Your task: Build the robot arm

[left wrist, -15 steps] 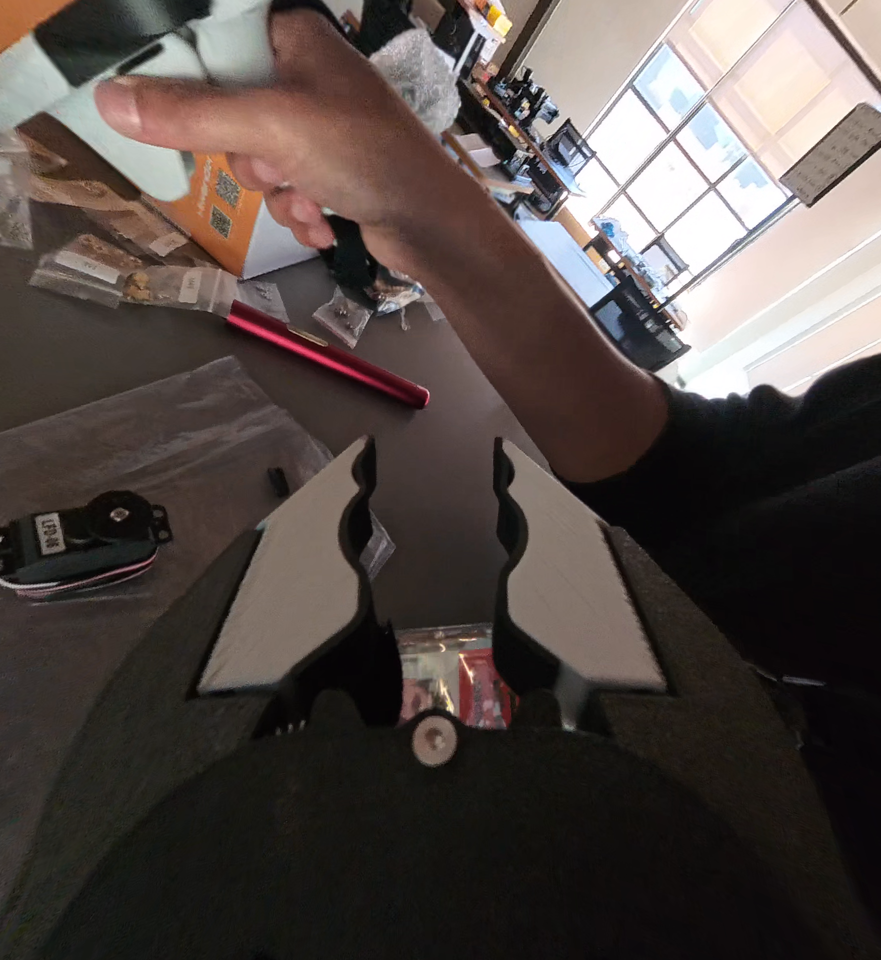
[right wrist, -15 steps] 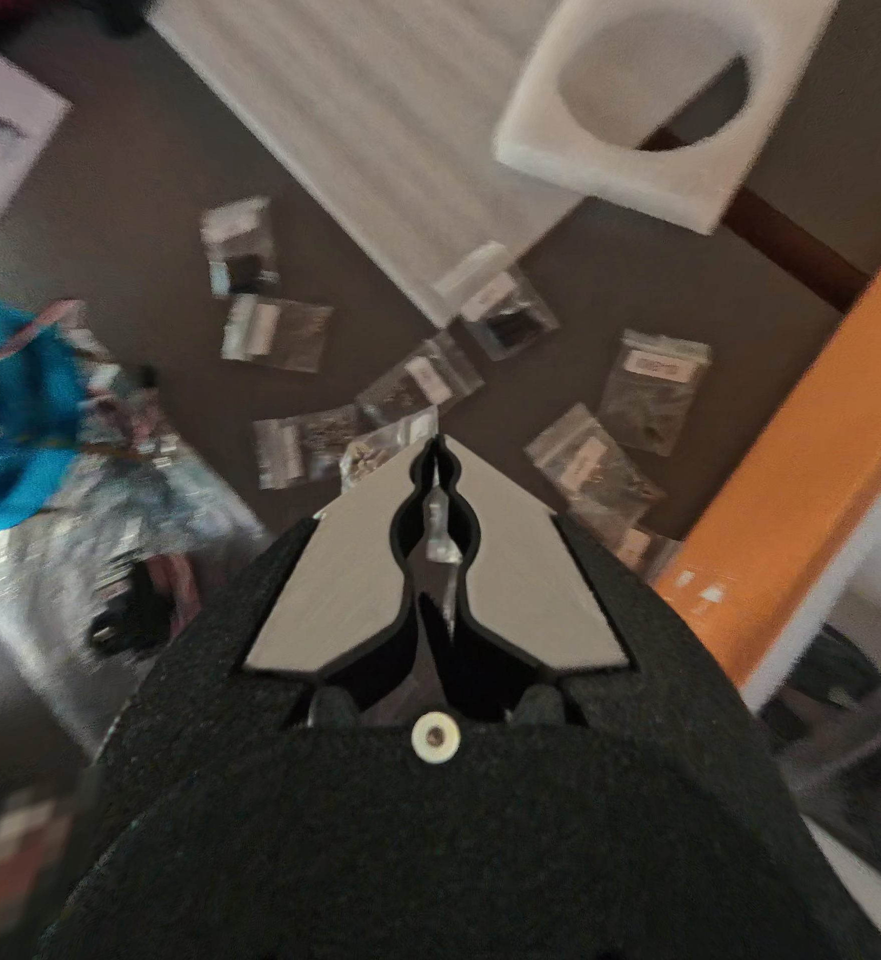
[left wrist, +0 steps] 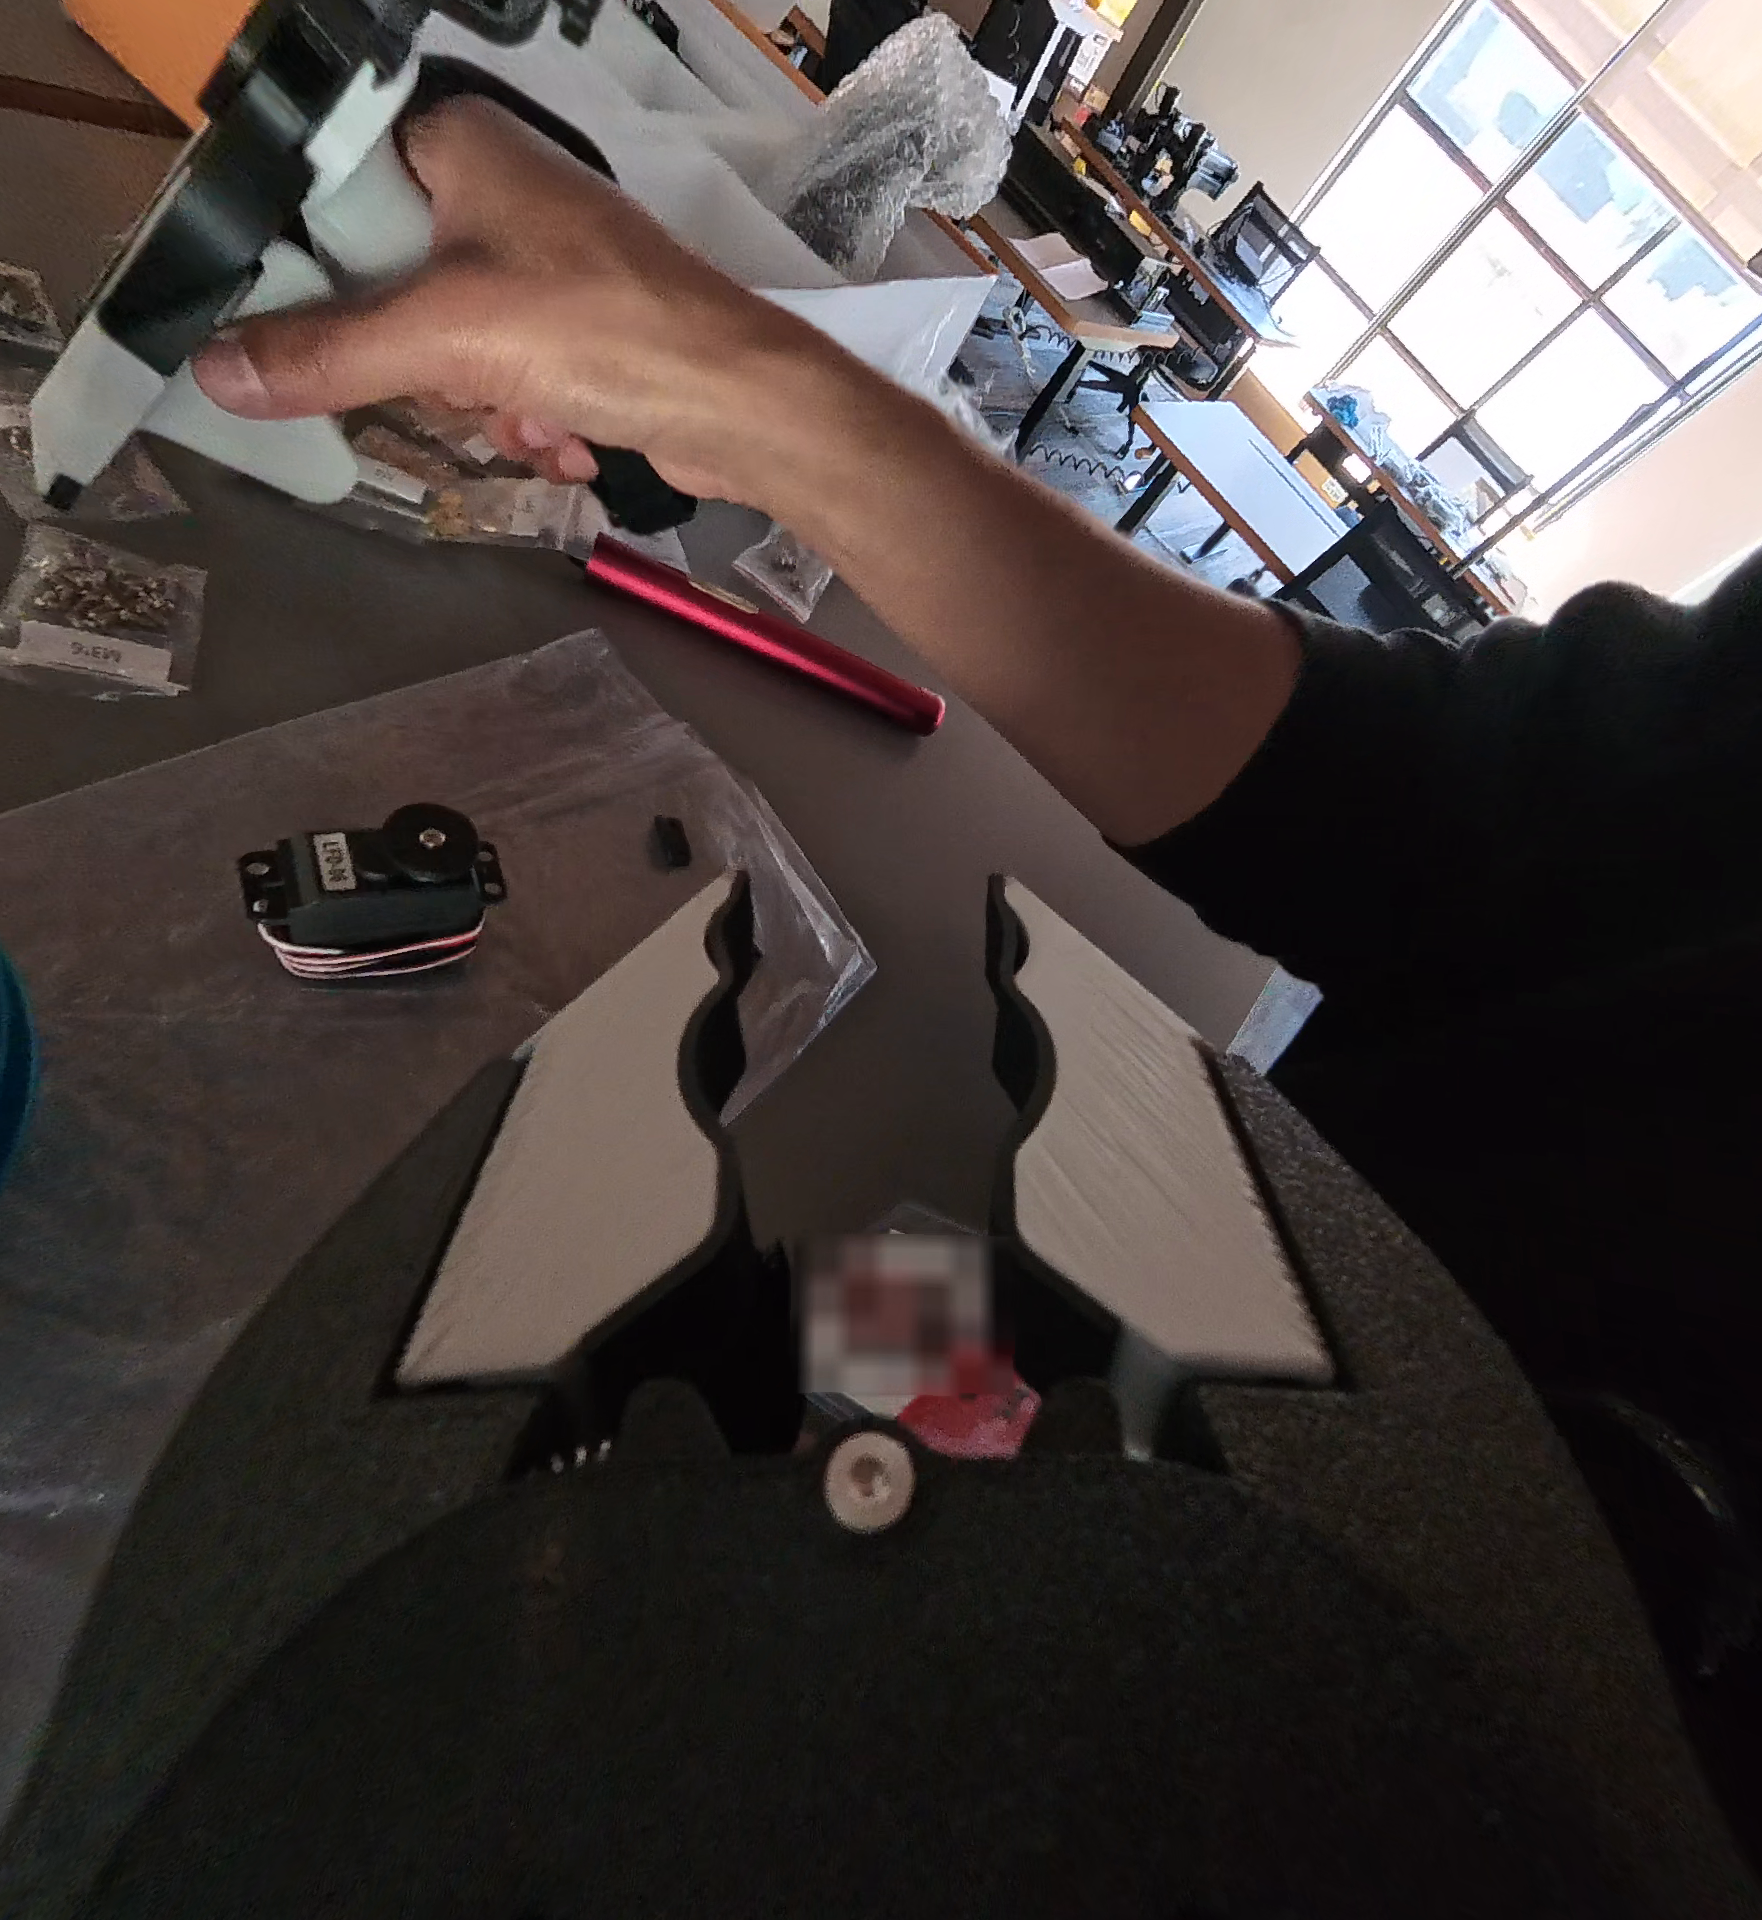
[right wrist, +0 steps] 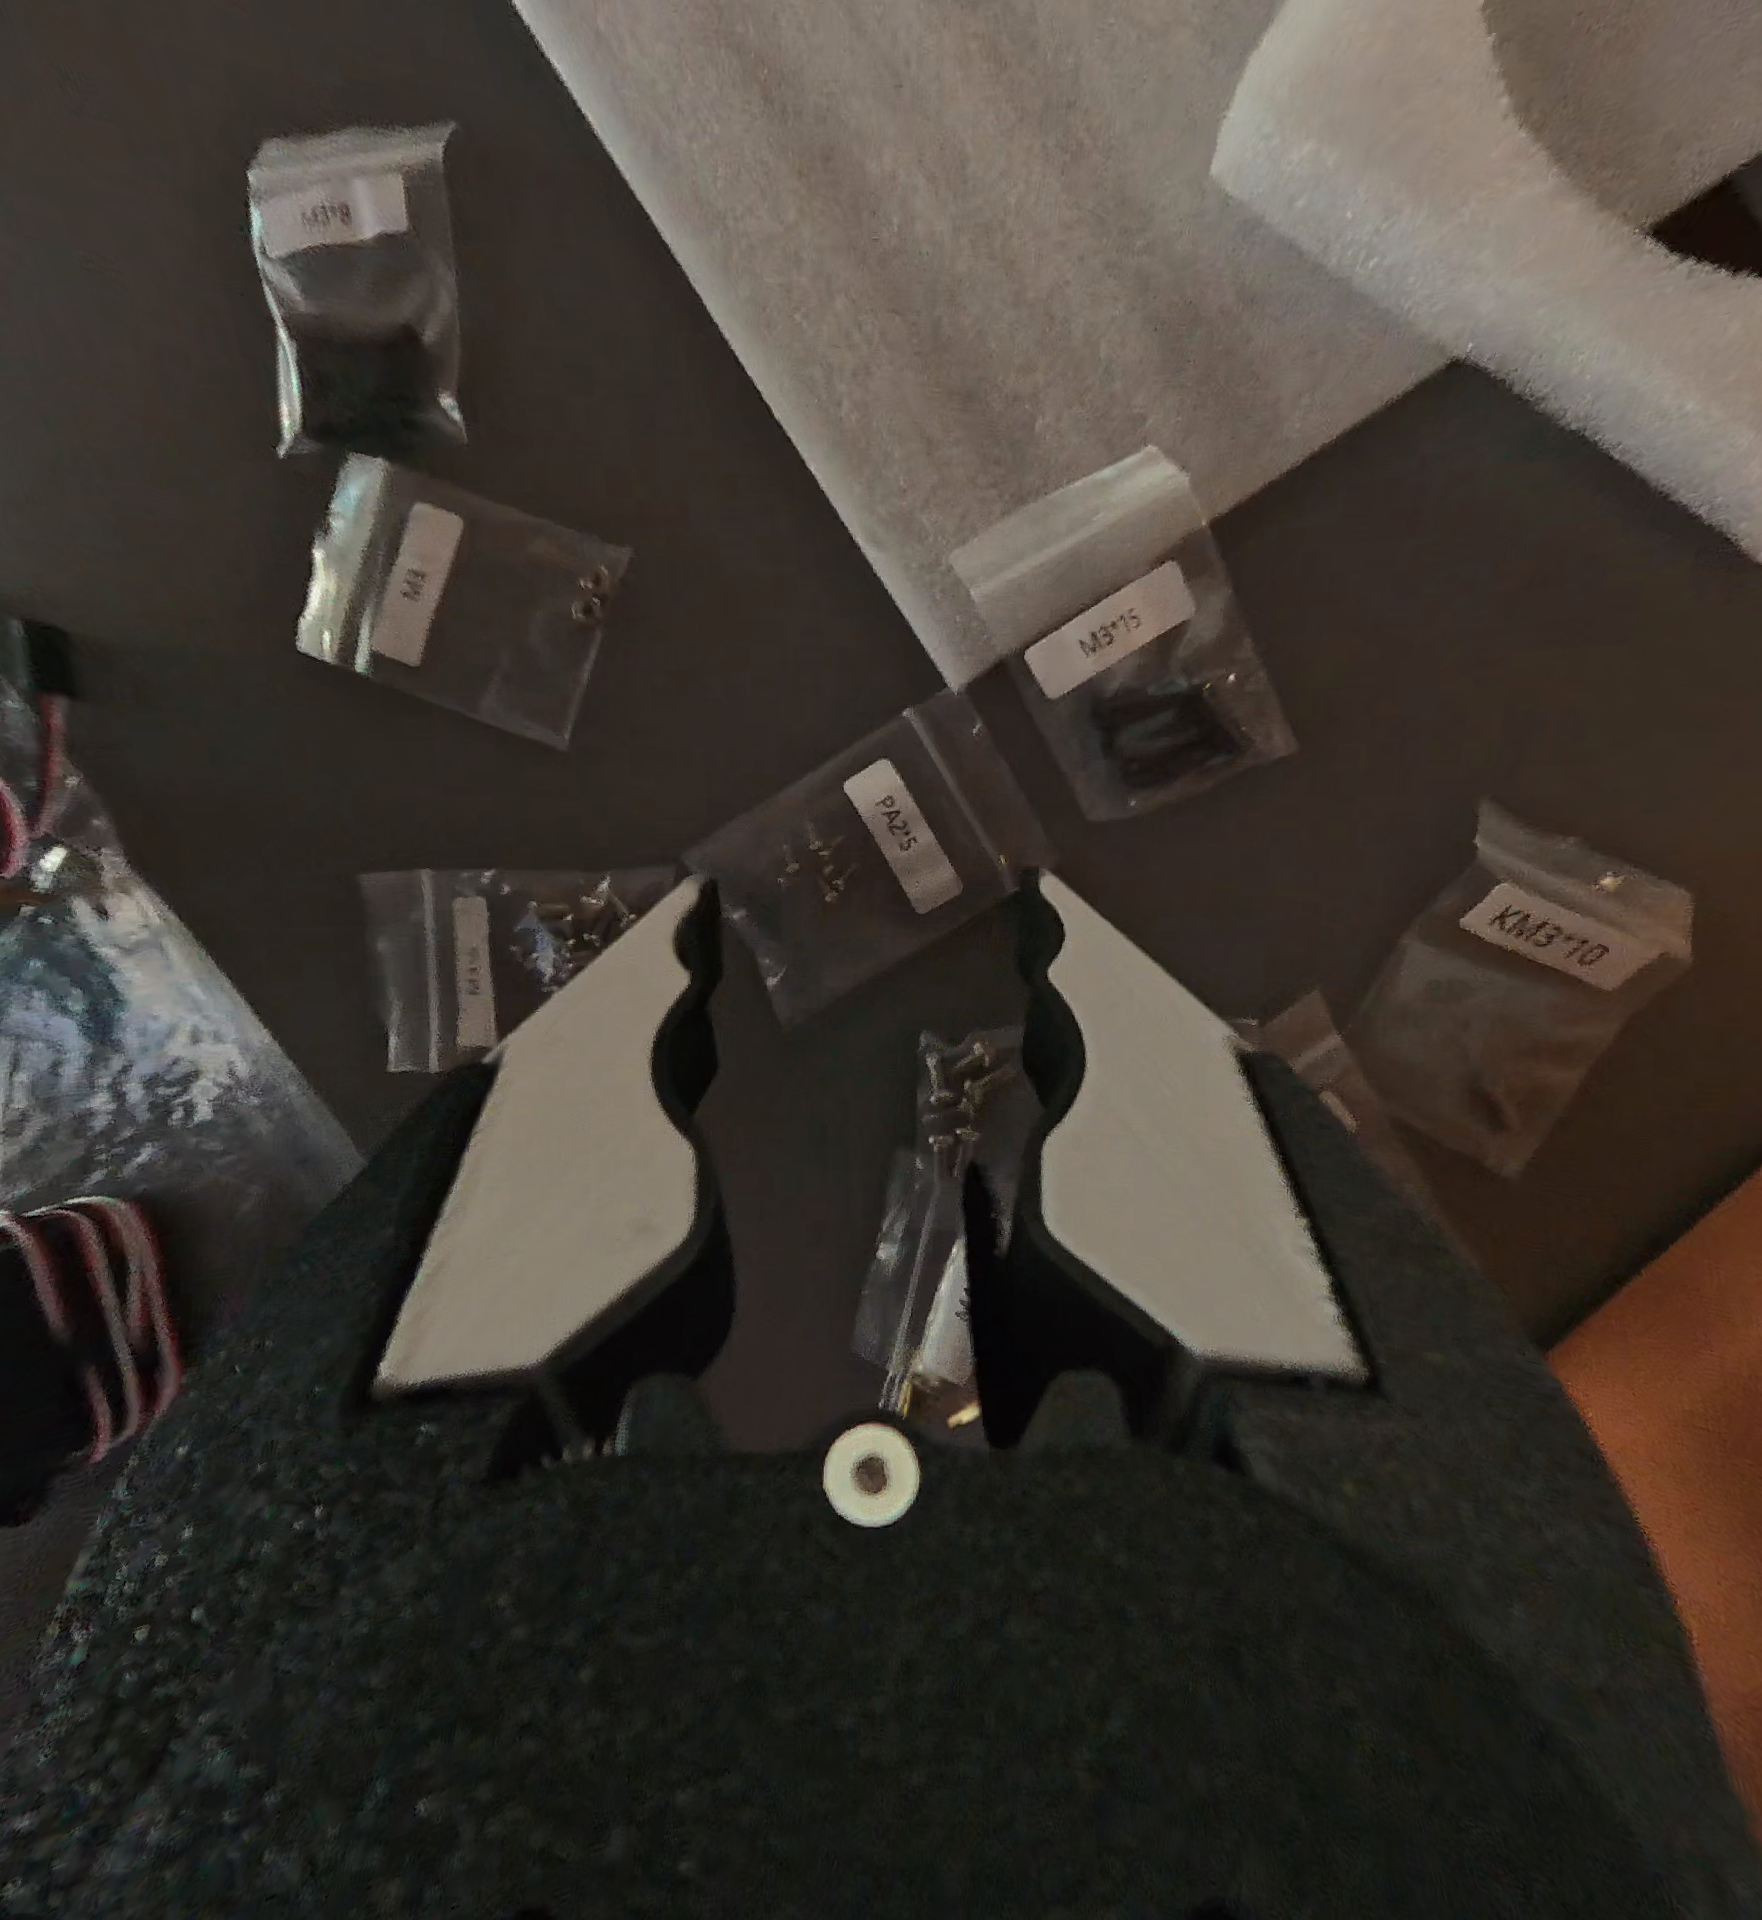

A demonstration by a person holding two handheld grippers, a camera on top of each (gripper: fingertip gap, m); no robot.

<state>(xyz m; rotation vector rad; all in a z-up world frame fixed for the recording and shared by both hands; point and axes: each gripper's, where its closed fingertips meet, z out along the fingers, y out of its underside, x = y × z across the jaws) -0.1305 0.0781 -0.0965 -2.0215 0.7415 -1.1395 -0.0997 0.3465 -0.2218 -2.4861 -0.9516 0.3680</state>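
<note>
We log the left gripper [left wrist: 869, 914] over the dark desk [left wrist: 357, 623], jaws wide and holding nothing, tips above bare desk just beside the corner of a clear plastic sheet [left wrist: 565, 748]. On that sheet lies a black servo [left wrist: 373, 883] with its red and white wire coiled under it, and a small black part [left wrist: 671, 840] sits apart from it. A red tube [left wrist: 763, 642] lies farther back on the desk, past the sheet. A hand [left wrist: 544, 343] holds the right gripper's white and black body above the bags at the far side. The right gripper [right wrist: 869, 894] points down at the desk, jaws wide; a small bag of screws [right wrist: 944, 1164] stands on edge between them, close against the right finger, and we cannot tell whether it touches it. Just beyond the tips lies a labelled bag [right wrist: 856, 873]; more bags [right wrist: 461, 597] lie scattered to the far left and right. A white foam sheet [right wrist: 960, 260] and a foam block [right wrist: 1531, 343] cover the far edge; an orange box [right wrist: 1708, 1507] stands at the near right. Risks, as we judge them: the thin bag may slip or fold if closed on off-centre; the neighbouring bag may be caught as well; screws could spill if a seal bursts.
</note>
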